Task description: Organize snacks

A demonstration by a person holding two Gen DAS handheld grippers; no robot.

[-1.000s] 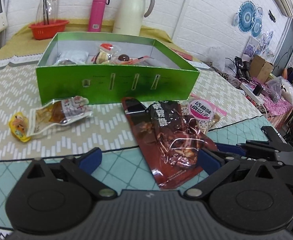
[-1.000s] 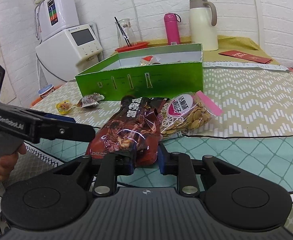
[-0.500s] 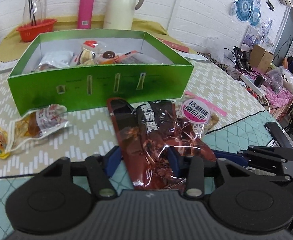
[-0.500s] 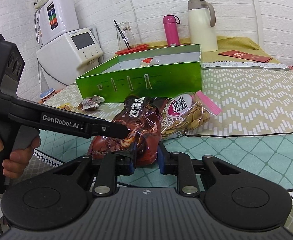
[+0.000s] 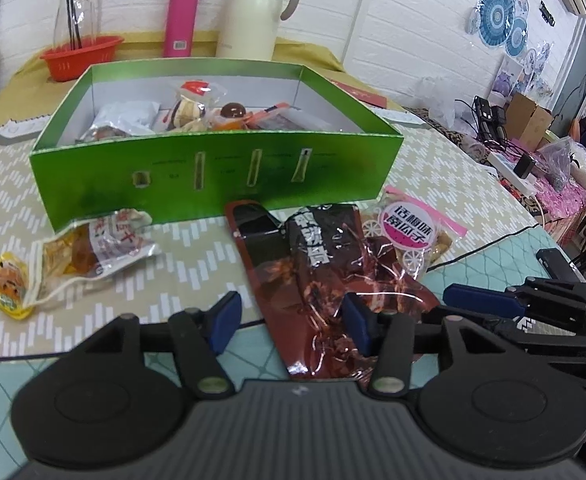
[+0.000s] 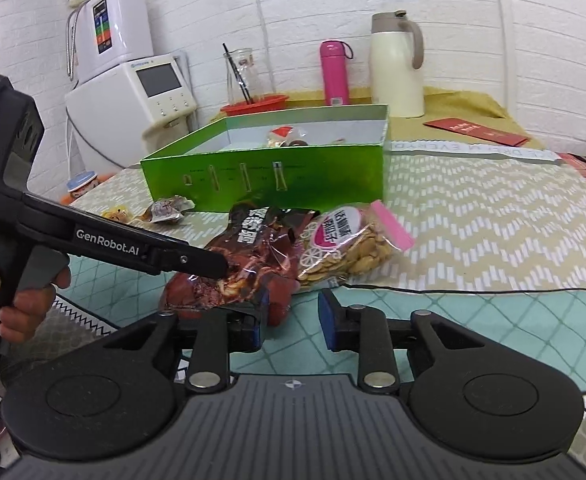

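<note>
A dark red snack bag [image 5: 313,272] lies on the table before a green box [image 5: 213,176] that holds several snacks. My left gripper [image 5: 289,320] is open, its jaws on either side of the bag's near end. In the right wrist view the left gripper's tip rests on the bag [image 6: 253,256]. My right gripper [image 6: 291,318] is open just behind the bag's near end, its left pad touching it. A clear bag of seeds with a pink label [image 5: 409,228] lies to the right of the red bag.
A clear packet with brown food [image 5: 89,252] and a small yellow packet [image 5: 7,284] lie at left. A pink bottle [image 5: 181,16], cream thermos [image 5: 257,8] and red basket [image 5: 81,56] stand behind the box. A white appliance [image 6: 133,100] stands at far left.
My left gripper moved forward over the red bag's near end and narrowed its jaws around it. My right gripper's jaws have opened wider, releasing the bag's end.
</note>
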